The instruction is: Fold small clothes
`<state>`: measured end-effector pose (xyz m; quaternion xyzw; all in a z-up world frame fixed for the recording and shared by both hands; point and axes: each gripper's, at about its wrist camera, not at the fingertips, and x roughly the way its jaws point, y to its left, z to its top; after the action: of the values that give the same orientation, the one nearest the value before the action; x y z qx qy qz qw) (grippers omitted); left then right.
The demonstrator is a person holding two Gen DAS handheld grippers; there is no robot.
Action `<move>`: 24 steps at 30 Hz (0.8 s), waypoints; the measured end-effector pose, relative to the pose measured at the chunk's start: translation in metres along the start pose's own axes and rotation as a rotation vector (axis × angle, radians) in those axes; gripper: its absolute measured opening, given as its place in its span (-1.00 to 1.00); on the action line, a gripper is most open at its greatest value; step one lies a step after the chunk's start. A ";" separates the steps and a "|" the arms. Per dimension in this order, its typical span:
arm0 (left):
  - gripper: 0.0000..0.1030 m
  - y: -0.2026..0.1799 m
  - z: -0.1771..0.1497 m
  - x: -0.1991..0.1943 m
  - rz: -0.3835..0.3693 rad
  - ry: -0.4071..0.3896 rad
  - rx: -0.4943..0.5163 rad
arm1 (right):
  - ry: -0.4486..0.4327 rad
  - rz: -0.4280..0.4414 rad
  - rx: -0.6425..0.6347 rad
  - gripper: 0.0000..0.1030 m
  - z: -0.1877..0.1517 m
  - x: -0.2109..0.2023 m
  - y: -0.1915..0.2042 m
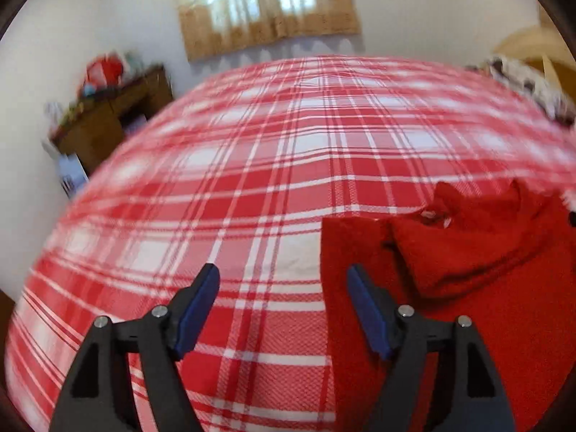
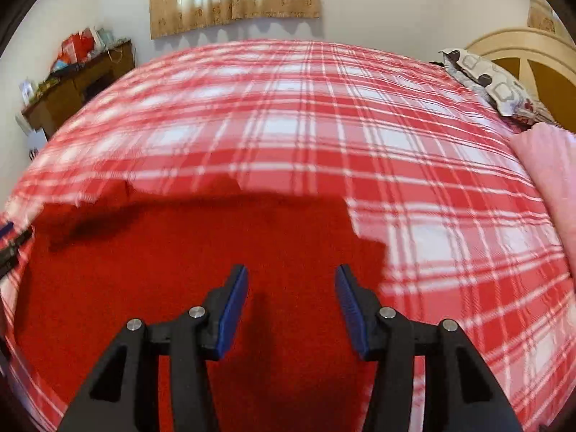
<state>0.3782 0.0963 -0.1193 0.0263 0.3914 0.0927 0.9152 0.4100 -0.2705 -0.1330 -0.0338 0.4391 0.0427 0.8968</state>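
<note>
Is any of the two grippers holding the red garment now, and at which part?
No. The left gripper and right gripper are open with nothing between them, above the red garment.

You have nothing legible to go by here: no word, brand, number or sign can be read in either wrist view. The small items on the wooden dresser (image 2: 82,79) by the wall are too blurred and too small for any print on them to be made out.
</note>
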 end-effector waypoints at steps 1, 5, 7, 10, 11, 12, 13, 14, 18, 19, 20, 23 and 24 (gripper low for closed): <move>0.48 0.003 -0.001 -0.002 0.012 -0.006 -0.002 | 0.005 0.012 0.001 0.00 -0.006 -0.005 -0.002; 0.48 0.011 -0.014 -0.014 0.048 -0.020 0.043 | -0.008 0.052 0.024 0.00 -0.038 -0.036 -0.013; 0.48 0.010 -0.024 -0.024 0.021 -0.016 0.039 | -0.024 0.070 0.048 0.00 -0.055 -0.051 -0.020; 0.48 0.011 -0.042 -0.045 -0.033 -0.032 0.028 | -0.041 0.091 0.085 0.00 -0.078 -0.067 -0.031; 0.48 0.012 -0.048 -0.052 -0.058 -0.037 0.018 | -0.043 0.092 0.090 0.00 -0.082 -0.069 -0.032; 0.48 0.013 -0.053 -0.058 -0.086 -0.044 0.009 | -0.041 0.088 0.098 0.00 -0.088 -0.071 -0.034; 0.48 0.013 -0.058 -0.063 -0.113 -0.048 0.001 | -0.039 0.086 0.105 0.00 -0.091 -0.071 -0.036; 0.47 0.011 -0.064 -0.068 -0.135 -0.047 -0.004 | -0.036 0.089 0.112 0.00 -0.094 -0.070 -0.038; 0.13 -0.001 -0.085 -0.074 -0.244 -0.022 -0.001 | -0.039 0.115 0.124 0.00 -0.099 -0.067 -0.036; 0.07 -0.006 -0.088 -0.072 -0.258 -0.010 0.002 | -0.041 0.112 0.118 0.00 -0.098 -0.065 -0.034; -0.05 -0.008 -0.090 -0.069 -0.269 0.001 0.001 | -0.040 0.109 0.119 0.00 -0.098 -0.065 -0.034; -0.21 -0.014 -0.091 -0.059 -0.293 0.027 -0.021 | -0.037 0.114 0.122 -0.15 -0.098 -0.058 -0.031; -0.25 -0.015 -0.091 -0.056 -0.291 0.038 -0.031 | -0.040 0.107 0.110 -0.45 -0.097 -0.057 -0.028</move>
<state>0.2772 0.0687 -0.1442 -0.0465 0.4071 -0.0343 0.9116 0.3019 -0.3105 -0.1472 0.0397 0.4240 0.0669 0.9023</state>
